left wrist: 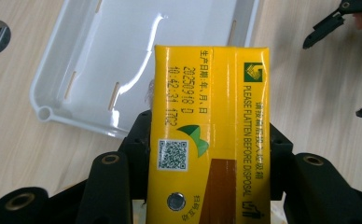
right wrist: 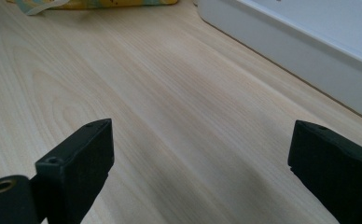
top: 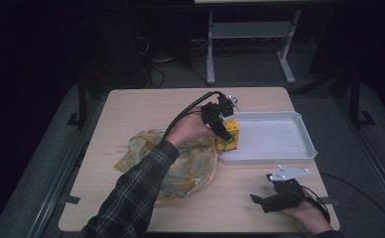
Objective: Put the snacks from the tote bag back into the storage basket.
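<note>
The left hand-held gripper (top: 225, 130) was up over the near-left corner of the tray (top: 299, 148), and it had the carton (top: 230, 135) pinched tight between its jaws. In the left gripper view that yellow carton (left wrist: 207, 135) stood end-on between the two black jaws, its printed face toward the camera, with a date stamp, a small square code and a round foil spot near the bottom. Behind it lay the white tray (left wrist: 76, 70), its rounded corner resting on the surface (left wrist: 25, 140). The carton hung over the tray's edge, above it rather than set down inside.

The cloth (top: 190, 168), yellow and patterned, lay crumpled on the surface just left of the tray, under the person's left forearm.

Over on the near right the right hand-held gripper (top: 272, 198) sat low by the surface's front edge, well apart from the carton. Its jaws were spread wide with bare wood (right wrist: 184, 130) between them, and the tray's wall (right wrist: 300, 51) ran across the top right of its view.
</note>
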A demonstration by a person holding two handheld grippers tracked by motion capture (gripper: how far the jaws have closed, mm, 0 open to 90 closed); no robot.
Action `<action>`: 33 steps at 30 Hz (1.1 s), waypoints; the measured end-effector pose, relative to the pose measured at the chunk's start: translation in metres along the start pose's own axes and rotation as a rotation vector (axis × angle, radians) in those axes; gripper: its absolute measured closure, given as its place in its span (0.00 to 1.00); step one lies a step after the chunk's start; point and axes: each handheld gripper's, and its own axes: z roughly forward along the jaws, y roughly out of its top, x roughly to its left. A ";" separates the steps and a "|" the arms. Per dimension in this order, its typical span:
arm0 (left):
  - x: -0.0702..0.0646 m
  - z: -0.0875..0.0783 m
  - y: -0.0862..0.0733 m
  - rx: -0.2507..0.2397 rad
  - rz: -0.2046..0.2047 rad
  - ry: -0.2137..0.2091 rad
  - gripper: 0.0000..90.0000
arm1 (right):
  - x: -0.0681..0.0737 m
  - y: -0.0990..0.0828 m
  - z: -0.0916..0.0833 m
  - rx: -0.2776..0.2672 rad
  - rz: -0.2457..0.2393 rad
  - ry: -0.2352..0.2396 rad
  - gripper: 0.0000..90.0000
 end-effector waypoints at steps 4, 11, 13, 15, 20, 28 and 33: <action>0.001 0.011 0.006 0.003 -0.001 0.001 0.56 | 0.000 0.000 0.000 -0.001 -0.001 -0.001 0.07; 0.001 0.028 0.013 0.017 -0.029 0.023 0.56 | 0.000 0.000 0.000 -0.002 -0.001 0.000 0.07; 0.002 0.032 0.014 0.016 -0.036 0.021 0.56 | 0.000 0.000 0.000 -0.002 -0.001 0.001 0.07; 0.002 0.035 0.015 0.017 -0.040 0.019 0.56 | 0.000 0.000 0.000 -0.004 -0.005 0.000 0.07; 0.001 0.043 0.018 0.029 -0.045 0.026 0.56 | -0.001 0.000 0.000 -0.003 -0.003 0.002 0.07; -0.002 0.058 0.022 0.033 -0.061 0.036 0.56 | 0.000 0.000 0.000 -0.003 -0.001 0.000 0.07; -0.004 0.068 0.020 0.045 -0.066 0.037 0.56 | 0.000 0.000 0.000 -0.006 -0.007 -0.002 0.07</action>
